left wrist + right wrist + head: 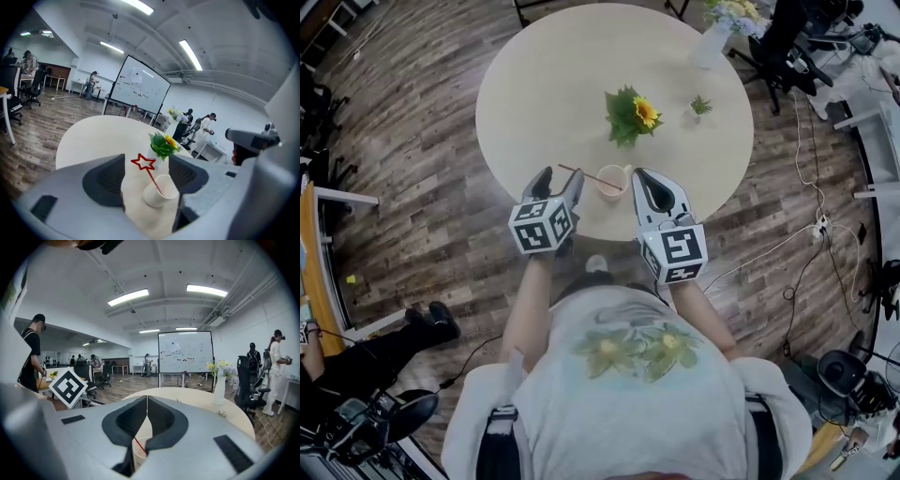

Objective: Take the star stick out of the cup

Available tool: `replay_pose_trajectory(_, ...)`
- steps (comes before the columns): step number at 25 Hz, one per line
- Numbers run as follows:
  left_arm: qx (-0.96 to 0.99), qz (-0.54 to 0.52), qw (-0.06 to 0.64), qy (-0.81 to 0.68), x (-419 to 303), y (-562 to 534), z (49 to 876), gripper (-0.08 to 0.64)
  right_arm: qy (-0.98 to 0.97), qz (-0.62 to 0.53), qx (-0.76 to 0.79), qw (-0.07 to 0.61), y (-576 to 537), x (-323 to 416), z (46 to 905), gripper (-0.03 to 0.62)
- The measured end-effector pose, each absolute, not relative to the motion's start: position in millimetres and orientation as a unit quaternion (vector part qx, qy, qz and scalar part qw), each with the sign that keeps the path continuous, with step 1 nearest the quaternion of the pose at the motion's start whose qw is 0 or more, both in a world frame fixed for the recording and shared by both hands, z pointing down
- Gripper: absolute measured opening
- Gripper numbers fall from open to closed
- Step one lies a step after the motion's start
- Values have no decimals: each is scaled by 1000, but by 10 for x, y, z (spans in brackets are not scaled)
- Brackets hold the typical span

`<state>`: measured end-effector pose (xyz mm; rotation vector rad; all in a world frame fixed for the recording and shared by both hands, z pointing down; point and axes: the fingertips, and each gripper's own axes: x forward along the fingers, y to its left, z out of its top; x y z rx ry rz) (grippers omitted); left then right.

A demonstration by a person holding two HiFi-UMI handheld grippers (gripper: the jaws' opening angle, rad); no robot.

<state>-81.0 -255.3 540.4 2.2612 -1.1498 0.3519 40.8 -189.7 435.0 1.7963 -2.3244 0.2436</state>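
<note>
A pale paper cup [612,180] stands near the front edge of the round table [544,84]. A thin red star stick [581,174] leans out of it to the left. In the left gripper view the cup [161,190] and the red star [143,162] sit between the wide-apart jaws. My left gripper [560,184] is open, just left of the cup by the stick's star end. My right gripper [641,178] is shut, just right of the cup. In the right gripper view the cup [139,453] and the stick [139,444] show below the closed tips [147,401].
A sunflower in a pot [633,112] and a small green plant [700,106] stand behind the cup. A white vase of flowers [712,42] is at the table's far right edge. Office chairs [778,52] and cables ring the table. People stand further off in the room.
</note>
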Motion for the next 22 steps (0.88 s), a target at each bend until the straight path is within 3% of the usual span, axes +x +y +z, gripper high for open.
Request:
replay_pose_trajectory(13, 847, 106, 339, -396, -705, -2672, 5583, 273, -779, 84, 613, 100, -1964, 370, 4380, 18)
replay_pose_trajectory(22, 853, 107, 330, -390, -678, -2654, 5610, 253, -776, 87, 616, 105, -1915, 378, 4413, 18)
